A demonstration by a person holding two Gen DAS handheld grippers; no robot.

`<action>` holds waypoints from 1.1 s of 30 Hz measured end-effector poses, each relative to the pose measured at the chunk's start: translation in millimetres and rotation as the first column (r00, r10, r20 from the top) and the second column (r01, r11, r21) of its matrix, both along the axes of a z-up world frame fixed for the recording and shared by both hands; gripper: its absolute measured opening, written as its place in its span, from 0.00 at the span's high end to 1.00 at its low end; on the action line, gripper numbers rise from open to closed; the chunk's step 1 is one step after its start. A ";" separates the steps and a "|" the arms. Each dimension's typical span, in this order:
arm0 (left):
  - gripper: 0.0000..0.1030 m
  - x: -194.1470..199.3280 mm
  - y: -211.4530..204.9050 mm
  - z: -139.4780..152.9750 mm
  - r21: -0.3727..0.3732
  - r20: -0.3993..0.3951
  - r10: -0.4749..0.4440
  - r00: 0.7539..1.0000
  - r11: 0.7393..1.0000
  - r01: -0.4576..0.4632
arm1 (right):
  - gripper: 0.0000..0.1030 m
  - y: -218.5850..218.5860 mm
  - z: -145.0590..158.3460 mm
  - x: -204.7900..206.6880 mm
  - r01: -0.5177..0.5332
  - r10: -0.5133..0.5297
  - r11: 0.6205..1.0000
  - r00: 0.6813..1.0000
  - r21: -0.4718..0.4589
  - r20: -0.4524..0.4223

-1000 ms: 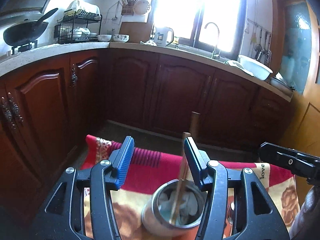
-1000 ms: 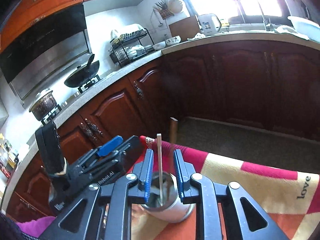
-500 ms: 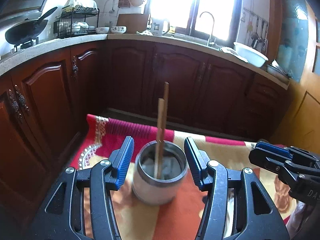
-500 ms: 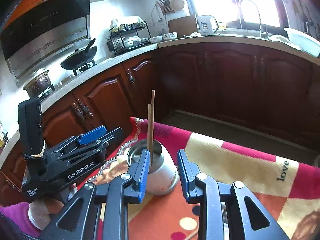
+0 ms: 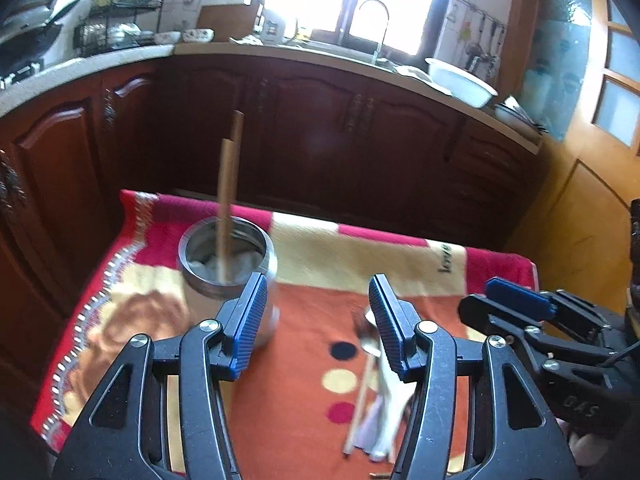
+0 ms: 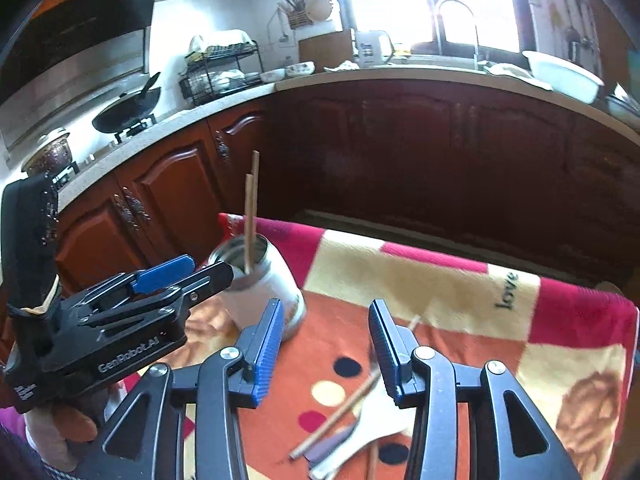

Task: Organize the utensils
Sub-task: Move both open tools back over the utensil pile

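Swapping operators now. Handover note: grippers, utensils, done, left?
Left gripper: open, holding nothing, just right of the metal cup.
Right gripper: open, holding nothing, above the loose pile.
Done: two chopsticks stand in the cup on the blanket.
Left: loose chopsticks, a metal spoon and pale spoons lie on the blanket near its front edge. Blur hides the exact count.
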State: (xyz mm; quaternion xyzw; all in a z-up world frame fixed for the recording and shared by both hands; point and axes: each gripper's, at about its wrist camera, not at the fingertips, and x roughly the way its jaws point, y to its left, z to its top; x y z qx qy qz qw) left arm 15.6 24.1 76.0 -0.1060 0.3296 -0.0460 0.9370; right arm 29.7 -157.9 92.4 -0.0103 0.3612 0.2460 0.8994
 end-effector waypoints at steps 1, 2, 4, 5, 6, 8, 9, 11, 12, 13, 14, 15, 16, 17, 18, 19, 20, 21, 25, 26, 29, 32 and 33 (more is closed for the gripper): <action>0.42 -0.7 -3.8 -0.2 -0.007 -0.002 -0.008 1.000 1.000 0.008 | 0.58 -4.0 -1.8 -1.7 0.006 -0.006 1.000 1.000 -0.005 -0.004; 0.41 -1.7 -6.9 -0.9 -0.016 -0.005 -0.017 1.000 1.000 0.017 | 0.58 -8.8 -4.4 -3.7 0.012 -0.012 1.000 1.000 -0.010 -0.011; 0.40 -3.6 -14.8 -3.5 -0.023 -0.017 -0.037 0.999 0.999 0.037 | 0.58 -15.8 -8.5 -7.1 0.023 -0.024 1.000 0.999 -0.018 -0.022; 0.40 -4.1 -18.8 -4.7 -0.022 -0.024 -0.048 0.999 0.999 0.047 | 0.58 -21.9 -12.0 -9.2 0.032 -0.033 0.999 0.999 -0.023 -0.029; 0.39 -4.5 -22.6 -6.5 -0.022 -0.033 -0.061 0.998 0.998 0.060 | 0.58 -25.3 -13.8 -10.8 0.038 -0.039 0.999 0.999 -0.026 -0.033; 0.38 -4.3 -27.7 -9.9 -0.030 -0.051 -0.082 0.995 0.996 0.081 | 0.57 -35.5 -19.4 -13.2 0.051 -0.052 0.998 0.998 -0.029 -0.047; 0.38 -4.4 -29.5 -12.2 -0.037 -0.059 -0.093 0.994 0.995 0.091 | 0.57 -42.6 -23.4 -14.2 0.059 -0.061 0.998 0.996 -0.030 -0.058; 0.38 -4.2 -31.4 -16.9 -0.058 -0.076 -0.111 0.991 0.993 0.107 | 0.57 -53.3 -31.0 -15.3 0.073 -0.075 0.997 0.994 -0.034 -0.076; 0.38 -4.3 -31.7 -19.8 -0.064 -0.083 -0.116 0.990 0.992 0.110 | 0.57 -59.6 -35.7 -15.2 0.080 -0.083 0.996 0.993 -0.039 -0.089; 0.38 -4.4 -32.1 -22.0 -0.067 -0.090 -0.120 0.989 0.991 0.114 | 0.57 -67.3 -42.4 -14.8 0.088 -0.092 0.995 0.990 -0.041 -0.107; 0.38 -3.8 -32.9 -25.6 -0.070 -0.101 -0.127 0.987 0.990 0.120 | 0.57 -74.8 -49.8 -14.1 0.097 -0.101 0.995 0.987 -0.039 -0.129; 0.38 -2.9 -33.5 -29.1 -0.072 -0.112 -0.133 0.985 0.990 0.125 | 0.56 -80.4 -56.5 -13.1 0.105 -0.109 0.994 0.983 -0.036 -0.149; 0.38 -1.9 -34.1 -33.4 -0.075 -0.125 -0.137 0.983 0.989 0.128 | 0.56 -87.9 -65.6 -11.6 0.117 -0.120 0.993 0.977 -0.027 -0.178; 0.38 -0.8 -35.0 -38.2 -0.079 -0.139 -0.143 0.980 0.988 0.133 | 0.56 -96.1 -75.4 -9.2 0.131 -0.130 0.991 0.968 -0.013 -0.212; 0.38 0.3 -35.8 -42.2 -0.085 -0.151 -0.149 0.977 0.987 0.138 | 0.56 -100.4 -81.6 -7.4 0.137 -0.133 0.991 0.963 0.001 -0.234; 0.38 1.4 -37.0 -47.2 -0.094 -0.166 -0.160 0.973 0.985 0.146 | 0.56 -105.5 -89.2 -5.1 0.144 -0.133 0.989 0.956 0.024 -0.263; 0.38 2.7 -38.5 -52.6 -0.106 -0.183 -0.173 0.968 0.982 0.156 | 0.56 -110.8 -97.7 -2.5 0.150 -0.128 0.987 0.948 0.054 -0.293; 0.38 3.7 -40.0 -57.2 -0.114 -0.197 -0.182 0.963 0.980 0.162 | 0.56 -113.7 -104.8 -0.2 0.149 -0.115 0.985 0.942 0.084 -0.316; 0.38 7.8 -49.4 -74.3 -0.127 -0.247 -0.224 0.943 0.972 0.197 | 0.60 -112.5 -121.3 10.3 0.130 -0.070 0.980 0.932 0.149 -0.356; 0.38 9.0 -50.6 -77.6 -0.128 -0.257 -0.227 0.939 0.971 0.200 | 0.62 -110.9 -124.8 13.7 0.124 -0.053 0.977 0.928 0.173 -0.369; 0.38 12.9 -51.0 -85.9 -0.129 -0.283 -0.226 0.932 0.972 0.197 | 0.66 -101.8 -138.2 27.9 0.106 -0.007 0.969 0.914 0.223 -0.405; 0.38 17.1 -47.6 -91.5 -0.127 -0.300 -0.218 0.929 0.974 0.188 | 0.68 -86.7 -151.5 40.8 0.086 0.015 0.973 0.904 0.216 -0.426; 0.38 18.5 -46.3 -93.2 -0.128 -0.305 -0.217 0.927 0.974 0.186 | 0.68 -83.4 -156.4 43.4 0.085 0.014 0.974 0.901 0.210 -0.433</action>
